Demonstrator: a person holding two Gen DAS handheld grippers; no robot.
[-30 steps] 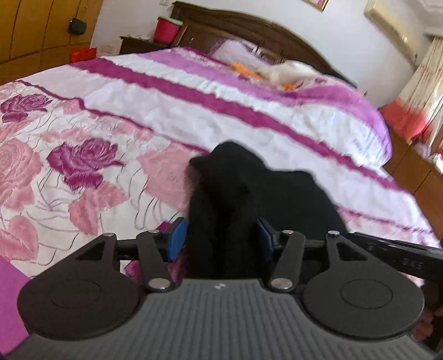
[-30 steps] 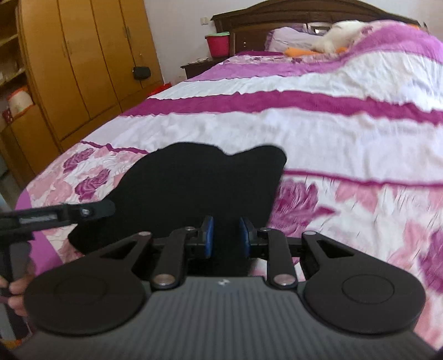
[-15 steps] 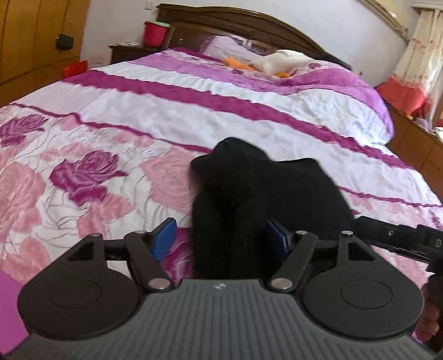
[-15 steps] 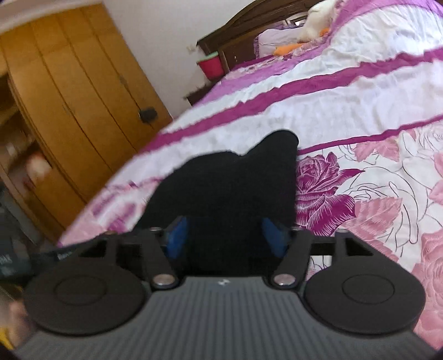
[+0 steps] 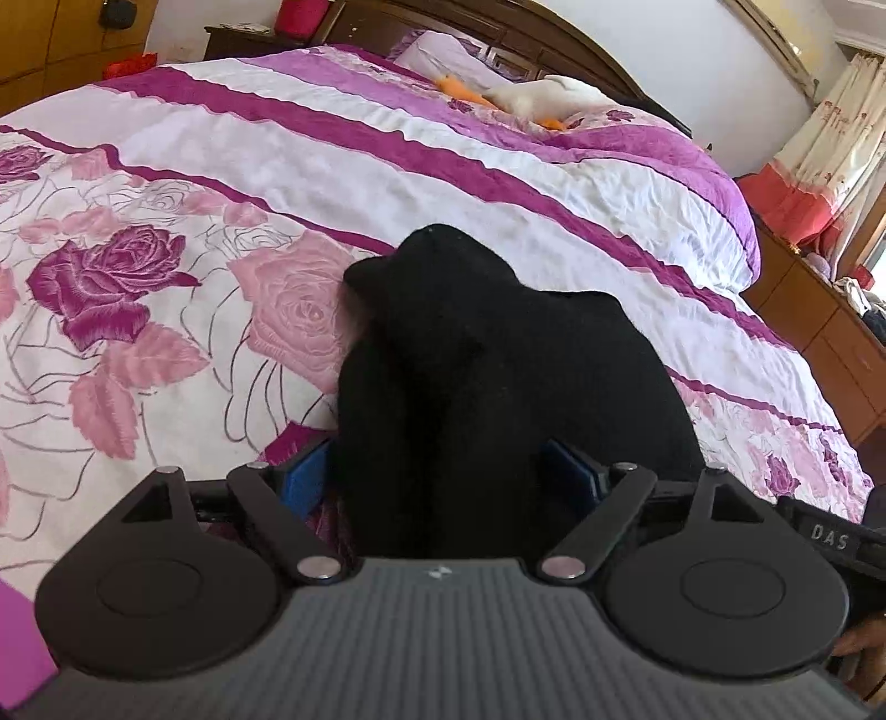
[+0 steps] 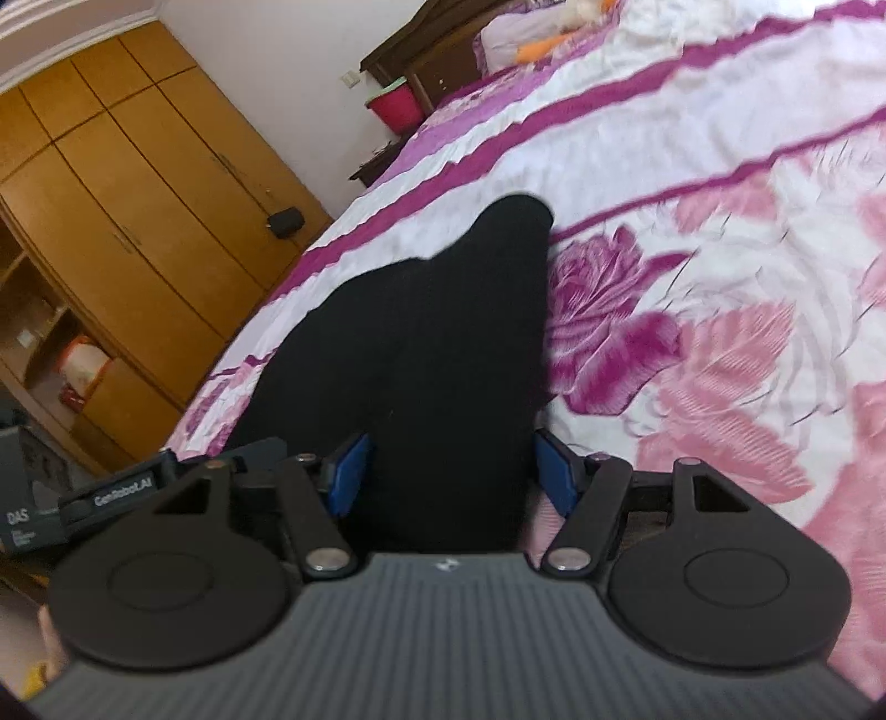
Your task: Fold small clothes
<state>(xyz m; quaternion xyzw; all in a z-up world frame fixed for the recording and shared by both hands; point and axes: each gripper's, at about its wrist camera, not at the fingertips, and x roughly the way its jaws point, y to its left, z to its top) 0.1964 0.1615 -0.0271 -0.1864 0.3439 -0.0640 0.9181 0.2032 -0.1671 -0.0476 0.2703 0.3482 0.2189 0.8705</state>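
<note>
A small black garment (image 5: pixel 498 343) lies bunched on the flowered pink and white quilt (image 5: pixel 166 310). In the left wrist view it runs back between my left gripper's (image 5: pixel 437 471) blue pads (image 5: pixel 304 476). Those jaws are opening, with a gap showing at the left pad. The right wrist view is tilted and shows the same black garment (image 6: pixel 432 332) between my right gripper's (image 6: pixel 451 471) blue pads (image 6: pixel 554 471), which stand apart from the cloth. Each gripper's body hides the near end of the garment.
The bed's dark headboard (image 5: pixel 498 39) and pillows with a white and orange plush (image 5: pixel 542 99) are far ahead. A wooden wardrobe (image 6: pixel 138 221) and red bucket (image 6: pixel 398 105) stand left of the bed. A low wooden cabinet (image 5: pixel 819 332) and curtains are on the right.
Both pairs of jaws have spread apart and let go of the black garment, which now rests on the quilt. The right wrist view has rolled, and both views sit lower.
</note>
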